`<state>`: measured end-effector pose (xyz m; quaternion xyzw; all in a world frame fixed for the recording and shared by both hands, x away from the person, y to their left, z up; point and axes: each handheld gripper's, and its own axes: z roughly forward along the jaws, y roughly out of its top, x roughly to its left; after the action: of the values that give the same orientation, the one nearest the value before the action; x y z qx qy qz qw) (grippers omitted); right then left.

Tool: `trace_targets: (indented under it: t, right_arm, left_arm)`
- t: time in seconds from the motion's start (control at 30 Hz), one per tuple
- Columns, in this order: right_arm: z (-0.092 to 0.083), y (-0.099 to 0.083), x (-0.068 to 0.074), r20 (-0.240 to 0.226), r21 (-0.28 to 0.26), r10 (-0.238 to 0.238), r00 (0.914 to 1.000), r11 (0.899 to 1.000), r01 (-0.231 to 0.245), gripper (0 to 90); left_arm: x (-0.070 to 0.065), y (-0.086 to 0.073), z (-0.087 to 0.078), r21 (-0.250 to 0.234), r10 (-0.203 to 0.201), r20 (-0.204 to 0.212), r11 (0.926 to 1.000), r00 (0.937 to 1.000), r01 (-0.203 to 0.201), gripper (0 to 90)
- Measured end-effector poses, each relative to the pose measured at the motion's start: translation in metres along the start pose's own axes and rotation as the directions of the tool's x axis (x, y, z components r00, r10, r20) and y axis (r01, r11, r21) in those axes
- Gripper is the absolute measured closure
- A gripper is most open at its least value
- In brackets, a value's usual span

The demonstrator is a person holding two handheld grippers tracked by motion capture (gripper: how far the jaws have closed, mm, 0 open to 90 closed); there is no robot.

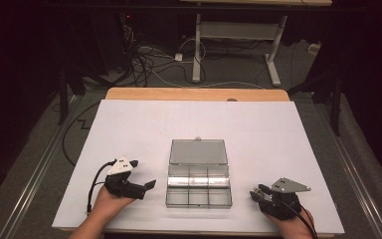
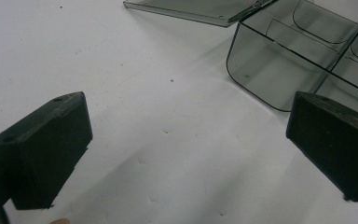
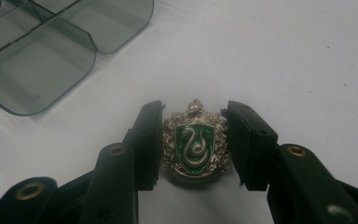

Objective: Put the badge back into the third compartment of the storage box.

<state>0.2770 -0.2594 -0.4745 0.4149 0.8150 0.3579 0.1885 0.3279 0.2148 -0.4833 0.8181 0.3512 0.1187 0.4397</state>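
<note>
A metal crest badge (image 3: 196, 142) with a green shield and a silver snake lies on the white table sheet between the jaws of my right gripper (image 3: 193, 108). Both pads press its sides, so the gripper is shut on it. That right gripper (image 1: 255, 192) rests near the table's front right, just right of a clear smoky plastic compartment box (image 1: 198, 179) whose lid (image 1: 198, 152) lies open flat behind it. My left gripper (image 1: 144, 173) sits left of the box, jaws wide open with bare sheet between them (image 2: 186, 116). A box corner (image 2: 270, 70) lies just beyond its right jaw.
The white sheet (image 1: 129, 129) covers most of a wooden table, whose bare edge (image 1: 194, 93) shows at the back. Grey floor with cables (image 1: 144, 64) and a desk's white legs (image 1: 197, 50) lie beyond. The box compartments (image 3: 37, 65) look bare.
</note>
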Motion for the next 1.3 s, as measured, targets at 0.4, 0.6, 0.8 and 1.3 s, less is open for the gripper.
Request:
trace_targets:
  t: [0.4,0.6,0.8,1.3]
  right_arm:
    - [0.005,0.008,0.008,-0.032,-0.018,-0.023,0.9992,1.0,0.023,58.9]
    - [0.008,0.012,0.016,-0.047,-0.019,-0.044,0.9979,0.999,0.043,58.9]
    - [0.01,0.013,0.018,-0.054,-0.02,-0.051,0.9972,0.999,0.05,58.9]
    - [0.005,0.015,0.015,-0.053,-0.044,-0.042,0.9977,0.998,0.04,58.9]
  left_arm:
    - [0.0,0.0,0.0,-0.005,-0.006,0.003,1.0,1.0,0.006,0.1]
    - [0.0,0.0,0.0,0.0,0.0,0.003,1.0,1.0,0.0,0.1]
    - [0.0,0.0,0.0,0.001,0.0,0.004,1.0,1.0,0.0,0.1]
    - [0.0,0.0,0.0,-0.003,-0.006,0.005,1.0,1.0,0.006,0.1]
